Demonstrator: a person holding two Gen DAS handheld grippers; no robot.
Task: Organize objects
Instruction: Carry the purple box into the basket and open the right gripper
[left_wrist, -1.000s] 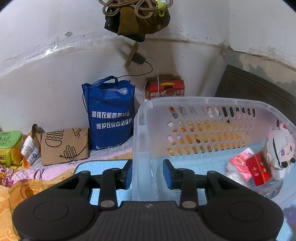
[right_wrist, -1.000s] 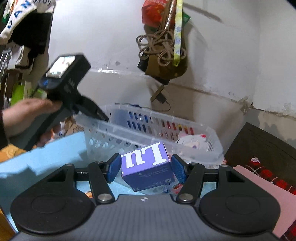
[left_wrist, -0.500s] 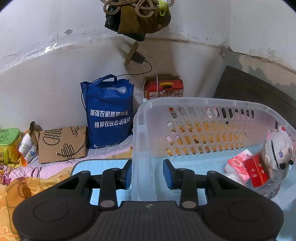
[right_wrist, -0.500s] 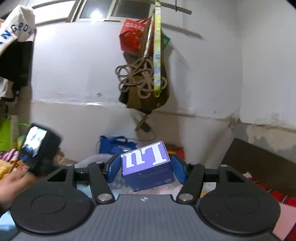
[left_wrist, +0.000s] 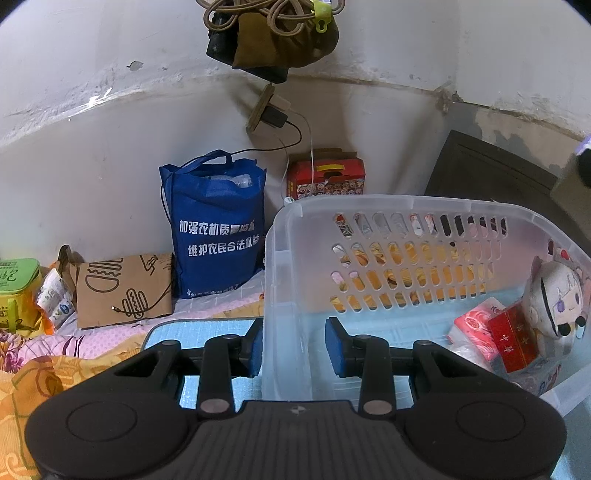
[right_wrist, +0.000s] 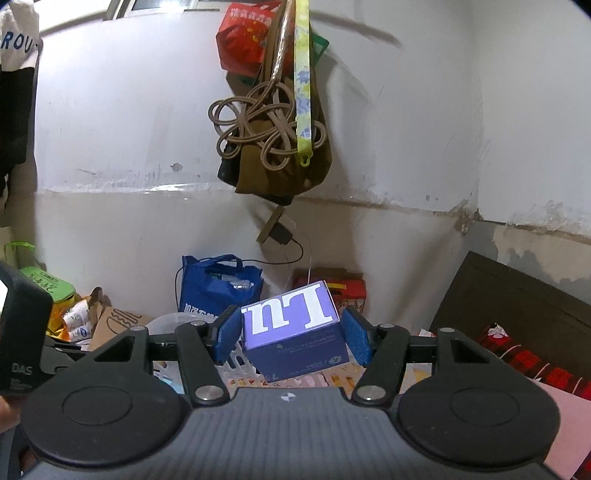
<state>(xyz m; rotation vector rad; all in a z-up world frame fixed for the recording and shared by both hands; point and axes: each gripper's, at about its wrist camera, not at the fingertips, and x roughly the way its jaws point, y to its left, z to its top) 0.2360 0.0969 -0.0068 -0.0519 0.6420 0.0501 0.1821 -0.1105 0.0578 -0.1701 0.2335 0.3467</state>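
R wrist cam: my right gripper (right_wrist: 291, 334) clamps small purple cardboard box (right_wrist: 295, 332) by its sides, looks light & stiff; left gripper (left_wrist: 294, 345) pinches clear plastic basket (left_wrist: 369, 206) wall w/ jaws narrow.

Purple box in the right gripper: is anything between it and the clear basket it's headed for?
Nothing visible blocks it. The purple box hangs in the right gripper just above the clear basket, whose near floor is bare; the left gripper straddles its corner wall.

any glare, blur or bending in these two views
Left wrist view: sharp; fisheye bows the wall ledge, with a small glare streak on it. Right wrist view: slight motion blur on the hanging strap, while the purple box stays crisp; dark corners in both.
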